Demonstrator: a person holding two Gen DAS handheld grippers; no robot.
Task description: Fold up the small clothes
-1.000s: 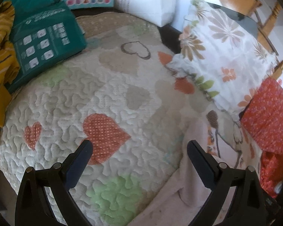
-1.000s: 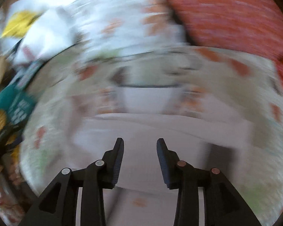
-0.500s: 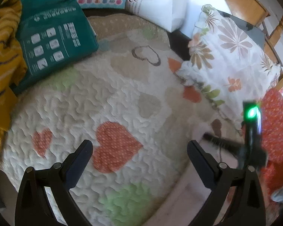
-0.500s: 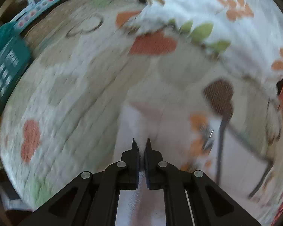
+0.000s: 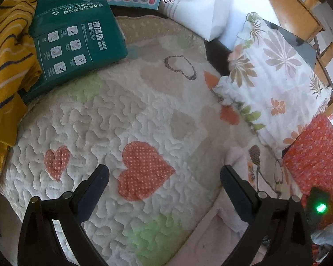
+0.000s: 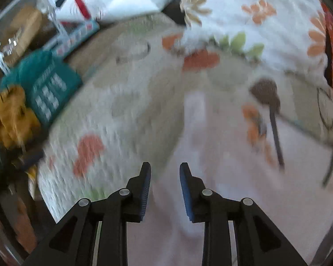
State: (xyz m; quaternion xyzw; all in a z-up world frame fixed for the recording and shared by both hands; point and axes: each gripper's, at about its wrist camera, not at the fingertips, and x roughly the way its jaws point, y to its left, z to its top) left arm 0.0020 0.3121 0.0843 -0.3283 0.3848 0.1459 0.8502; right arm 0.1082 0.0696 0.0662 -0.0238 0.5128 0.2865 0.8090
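A small pale pink garment (image 6: pixel 222 166) with a brown and orange print lies on the quilted heart-pattern mat (image 6: pixel 122 102). In the left wrist view it lies at the lower right (image 5: pixel 250 173), partly behind the right finger. My right gripper (image 6: pixel 165 169) is open and empty, hovering over the garment's left part. My left gripper (image 5: pixel 164 173) is wide open and empty above the mat (image 5: pixel 122 110), left of the garment. The right gripper's body with a green light (image 5: pixel 319 206) shows at the left wrist view's right edge.
A green package (image 5: pixel 75 44) and a yellow striped cloth (image 5: pixel 6 55) lie at the mat's far left. A floral pillow (image 5: pixel 273 77) and a red patterned cloth (image 5: pixel 315 155) lie at the right. A white bag (image 5: pixel 195 4) stands at the back.
My right gripper, shut on the garment's fold half a second ago, has opened, let it go and drawn back. The left gripper stayed open and shifted slightly over the mat.
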